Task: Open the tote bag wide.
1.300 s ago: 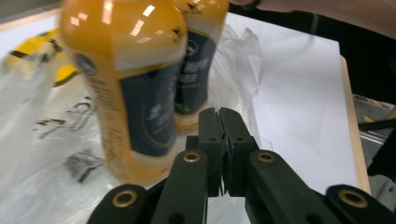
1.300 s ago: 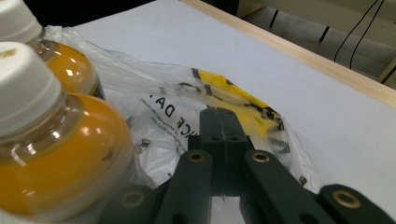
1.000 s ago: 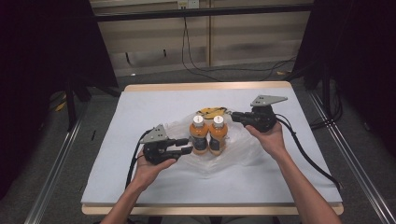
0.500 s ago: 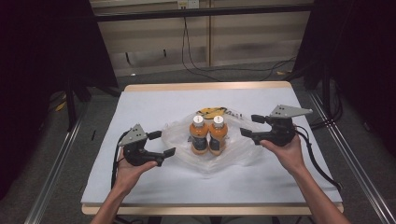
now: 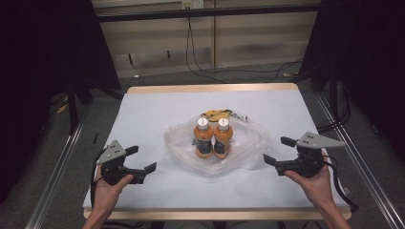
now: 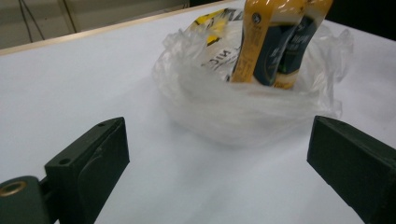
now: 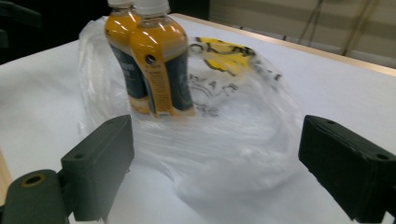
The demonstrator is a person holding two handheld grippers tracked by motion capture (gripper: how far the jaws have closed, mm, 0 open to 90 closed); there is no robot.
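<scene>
Two bottles [image 5: 212, 138]: upright, touching, inside our bag [image 5: 248, 152].
Left gripper [image 5: 141, 160]: we've just opened it, empty.
Right gripper [image 5: 279, 150]: just opened, empty too.

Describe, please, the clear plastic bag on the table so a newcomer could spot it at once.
Look to the middle of the white table. There the plastic bag lies crumpled and open around two upright orange bottles. It is the only transparent thing there, with yellow and black print at its far edge.
</scene>
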